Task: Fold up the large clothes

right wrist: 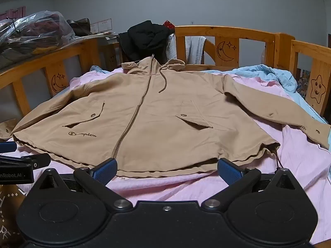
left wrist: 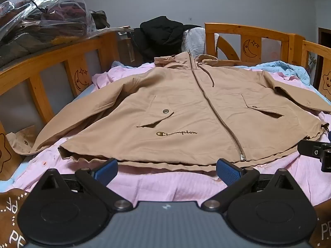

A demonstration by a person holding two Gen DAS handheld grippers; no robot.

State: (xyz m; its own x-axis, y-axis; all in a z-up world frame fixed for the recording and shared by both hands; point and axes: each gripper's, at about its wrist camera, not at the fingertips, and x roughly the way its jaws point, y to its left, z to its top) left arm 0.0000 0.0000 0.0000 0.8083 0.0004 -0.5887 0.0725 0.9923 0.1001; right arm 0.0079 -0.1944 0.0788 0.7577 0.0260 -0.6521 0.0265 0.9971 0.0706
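A tan zip-up hooded jacket (left wrist: 186, 111) (right wrist: 157, 119) lies spread flat, front up, on a pink sheet (left wrist: 165, 186) (right wrist: 169, 184), sleeves stretched out to both sides and hood at the far end. My left gripper (left wrist: 166, 170) hangs open just short of the jacket's hem, nothing between its blue pads. My right gripper (right wrist: 166, 170) is likewise open at the hem, right of the zipper's lower end. Each gripper shows at the edge of the other's view: the right one (left wrist: 316, 155) and the left one (right wrist: 18, 163).
A wooden bed rail (left wrist: 62, 66) (right wrist: 227, 35) with moon and star carvings rings the bed. A black garment (left wrist: 163, 35) (right wrist: 146, 37) is draped over the far rail. Clear plastic bags of clothes (left wrist: 41, 18) sit at the far left. A blue blanket (right wrist: 266, 74) is bunched at the right.
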